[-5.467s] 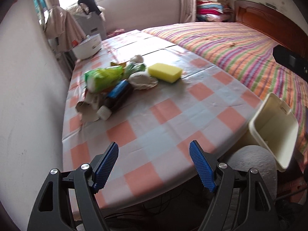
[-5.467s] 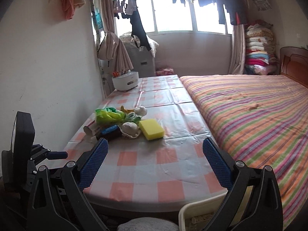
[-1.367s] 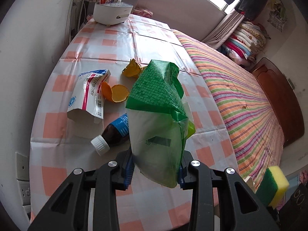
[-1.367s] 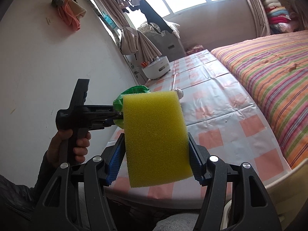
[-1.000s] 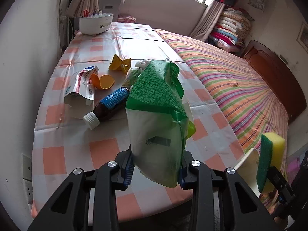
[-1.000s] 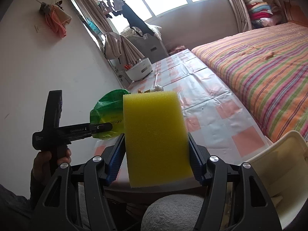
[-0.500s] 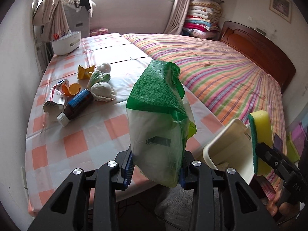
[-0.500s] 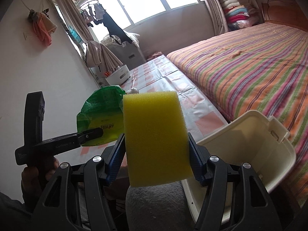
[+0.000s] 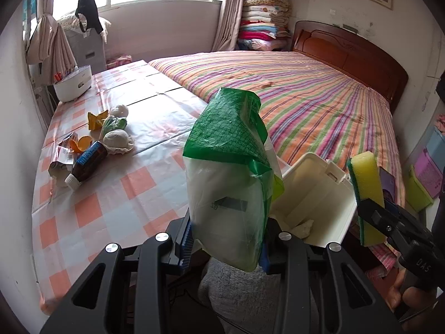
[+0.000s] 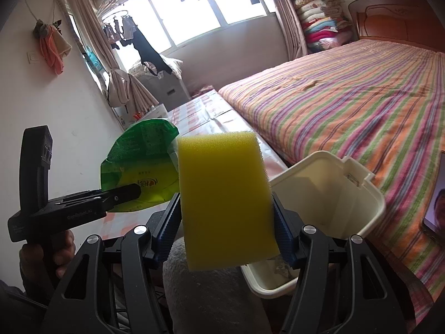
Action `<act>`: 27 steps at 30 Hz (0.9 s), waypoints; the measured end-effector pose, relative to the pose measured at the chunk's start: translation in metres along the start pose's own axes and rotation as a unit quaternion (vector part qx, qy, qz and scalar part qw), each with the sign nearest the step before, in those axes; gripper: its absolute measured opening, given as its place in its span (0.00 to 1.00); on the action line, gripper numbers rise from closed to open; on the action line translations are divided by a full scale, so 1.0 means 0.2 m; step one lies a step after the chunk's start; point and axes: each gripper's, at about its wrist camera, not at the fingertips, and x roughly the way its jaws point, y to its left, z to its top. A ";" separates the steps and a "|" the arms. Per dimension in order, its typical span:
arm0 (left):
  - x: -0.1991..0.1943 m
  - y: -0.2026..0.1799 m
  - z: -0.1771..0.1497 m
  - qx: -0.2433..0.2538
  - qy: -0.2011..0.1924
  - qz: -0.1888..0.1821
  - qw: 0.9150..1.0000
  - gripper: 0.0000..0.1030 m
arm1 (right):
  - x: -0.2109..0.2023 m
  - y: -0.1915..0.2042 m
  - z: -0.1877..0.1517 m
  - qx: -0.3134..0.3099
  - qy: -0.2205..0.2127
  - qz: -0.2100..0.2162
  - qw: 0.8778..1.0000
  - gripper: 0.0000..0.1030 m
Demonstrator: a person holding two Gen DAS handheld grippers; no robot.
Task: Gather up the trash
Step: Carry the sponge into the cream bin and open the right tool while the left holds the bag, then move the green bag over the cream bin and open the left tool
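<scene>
Two grippers each clamp one piece of trash above the table's near edge. Leftmost on the checked table (image 9: 111, 211) lie a torn carton (image 9: 62, 158), a brown bottle (image 9: 87, 164) and orange peel (image 9: 82, 142). The left gripper (image 9: 225, 240) pinches a green-and-white plastic bag (image 9: 233, 172) upright. Right of it stands the cream bin (image 9: 328, 206), open. The right gripper (image 10: 225, 232) grips a yellow sponge (image 10: 225, 194) just beside the bin.
</scene>
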 end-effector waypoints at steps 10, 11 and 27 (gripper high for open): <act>-0.05 -0.10 -0.01 0.022 -0.007 -0.002 1.000 0.35 | -0.05 -0.08 -0.03 0.005 -0.014 -0.029 0.999 0.59; -0.04 -0.10 -0.01 0.023 -0.007 -0.001 1.000 0.35 | -0.05 -0.09 -0.03 0.005 -0.015 -0.030 0.999 0.60; 0.01 -0.16 0.02 0.031 0.004 -0.004 1.000 0.35 | -0.06 -0.18 0.07 0.023 -0.052 -0.045 0.997 0.75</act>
